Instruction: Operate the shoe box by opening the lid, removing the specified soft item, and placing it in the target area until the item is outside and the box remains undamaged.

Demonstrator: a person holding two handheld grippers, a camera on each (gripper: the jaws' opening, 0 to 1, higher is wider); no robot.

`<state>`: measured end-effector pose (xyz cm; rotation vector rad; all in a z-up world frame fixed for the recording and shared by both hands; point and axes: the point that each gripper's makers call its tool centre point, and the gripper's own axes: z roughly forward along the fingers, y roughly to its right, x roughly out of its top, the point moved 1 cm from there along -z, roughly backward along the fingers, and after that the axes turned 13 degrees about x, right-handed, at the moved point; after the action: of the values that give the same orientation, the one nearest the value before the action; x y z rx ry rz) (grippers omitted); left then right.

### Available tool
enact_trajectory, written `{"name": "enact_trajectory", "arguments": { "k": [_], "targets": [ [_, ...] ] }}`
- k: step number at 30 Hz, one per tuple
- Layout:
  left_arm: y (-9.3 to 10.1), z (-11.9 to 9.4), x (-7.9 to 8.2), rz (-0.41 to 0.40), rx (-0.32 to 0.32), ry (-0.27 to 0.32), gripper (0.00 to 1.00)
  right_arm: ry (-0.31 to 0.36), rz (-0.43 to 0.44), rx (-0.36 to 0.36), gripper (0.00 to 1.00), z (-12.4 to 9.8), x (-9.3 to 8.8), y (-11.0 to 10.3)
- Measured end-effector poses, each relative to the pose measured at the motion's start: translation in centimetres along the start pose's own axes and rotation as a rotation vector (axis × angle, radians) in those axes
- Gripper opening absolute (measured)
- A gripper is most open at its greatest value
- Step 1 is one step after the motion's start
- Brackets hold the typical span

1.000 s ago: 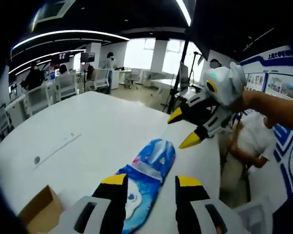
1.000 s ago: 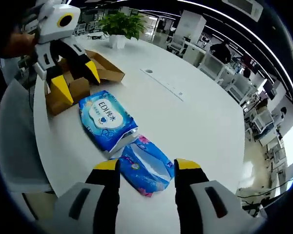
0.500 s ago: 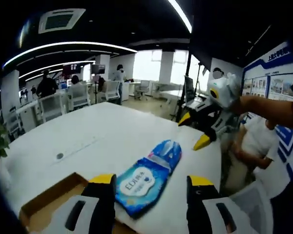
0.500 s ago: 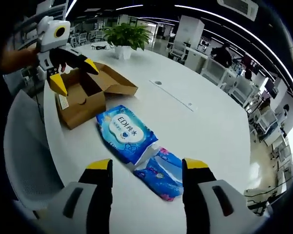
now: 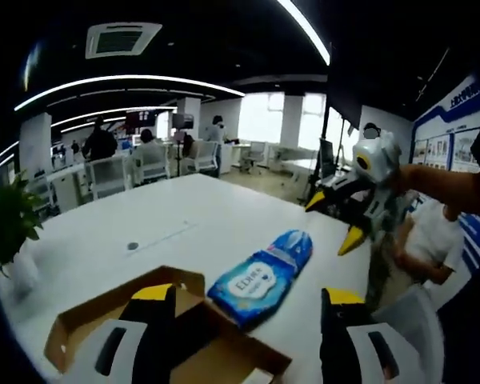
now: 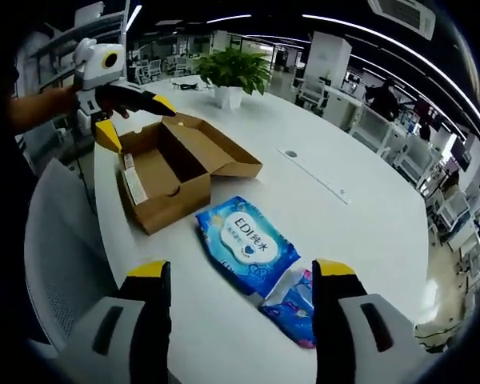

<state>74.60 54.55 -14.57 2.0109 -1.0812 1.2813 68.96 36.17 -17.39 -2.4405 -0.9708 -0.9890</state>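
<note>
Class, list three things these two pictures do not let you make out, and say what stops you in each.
1. Small blue pack, right gripper view: partly covered by the wipes pack.
2. Box interior, left gripper view: cut off at the bottom, behind the hand-held gripper.
3. Box label, right gripper view: print too small.

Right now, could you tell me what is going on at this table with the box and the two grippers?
A person is working with a gripper in each hand at a white table. The cardboard shoe box stands open with its lid folded back. A blue pack of wipes lies on the table beside it, with a second blue packet at its far end. The left gripper hovers by the box, open and holding nothing. The right gripper, also open, hangs above the packs.
</note>
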Motion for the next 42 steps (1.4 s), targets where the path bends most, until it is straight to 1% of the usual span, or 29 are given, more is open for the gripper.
{"name": "enact_trajectory", "arguments": {
  "k": [3, 7, 8, 10, 12, 15, 19, 23, 27, 31, 35, 39, 42],
  "targets": [
    [-0.7, -1.3, -0.1, -0.006, 0.009, 0.001, 0.82, 0.013, -0.012, 0.018, 0.72, 0.5, 0.9, -0.6],
    [-2.0, -3.1, -0.7, -0.001, 0.036, 0.006, 0.86, 0.006, -0.043, 0.043, 0.78, 1.4, 1.9, -1.4],
    [-2.1, -3.2, -0.7, 0.0, 0.04, 0.008, 0.88, 0.004, -0.05, 0.051, 0.79, 1.7, 2.1, -1.7],
    [-2.7, -4.1, -0.8, 0.01, 0.062, 0.013, 0.89, 0.001, -0.056, 0.064, 0.79, 2.2, 2.5, -2.2],
    [-3.8, -4.9, -1.0, 0.013, 0.09, 0.021, 0.89, -0.006, -0.066, 0.081, 0.8, 2.7, 2.6, -2.5],
    [-4.7, -6.0, -0.9, 0.006, 0.113, 0.029, 0.93, -0.013, -0.078, 0.102, 0.84, 3.3, 2.9, -3.1],
    [-5.7, -7.6, -1.1, 0.007, 0.14, 0.044, 0.98, -0.009, -0.105, 0.127, 0.86, 4.3, 4.0, -4.1],
    [-6.5, -9.0, -1.3, 0.008, 0.18, 0.054, 1.0, -0.028, -0.159, 0.155, 0.83, 5.2, 4.7, -4.4],
    [-7.4, -10.2, -2.1, -0.007, 0.2, 0.049, 1.0, -0.033, -0.181, 0.204, 0.87, 6.3, 5.4, -4.9],
    [-7.9, -11.1, -2.6, -0.016, 0.217, 0.05, 1.0, -0.04, -0.208, 0.231, 0.86, 7.4, 6.0, -5.4],
    [-8.3, -12.1, -3.1, -0.028, 0.235, 0.053, 1.0, -0.051, -0.256, 0.287, 0.83, 8.8, 6.6, -6.3],
    [-9.0, -13.0, -3.9, -0.028, 0.25, 0.045, 1.0, -0.084, -0.301, 0.335, 0.8, 10.4, 6.6, -6.8],
    [-9.2, -13.5, -3.8, -0.047, 0.265, 0.061, 1.0, -0.12, -0.327, 0.366, 0.78, 11.4, 6.6, -7.1]
  ]
}}
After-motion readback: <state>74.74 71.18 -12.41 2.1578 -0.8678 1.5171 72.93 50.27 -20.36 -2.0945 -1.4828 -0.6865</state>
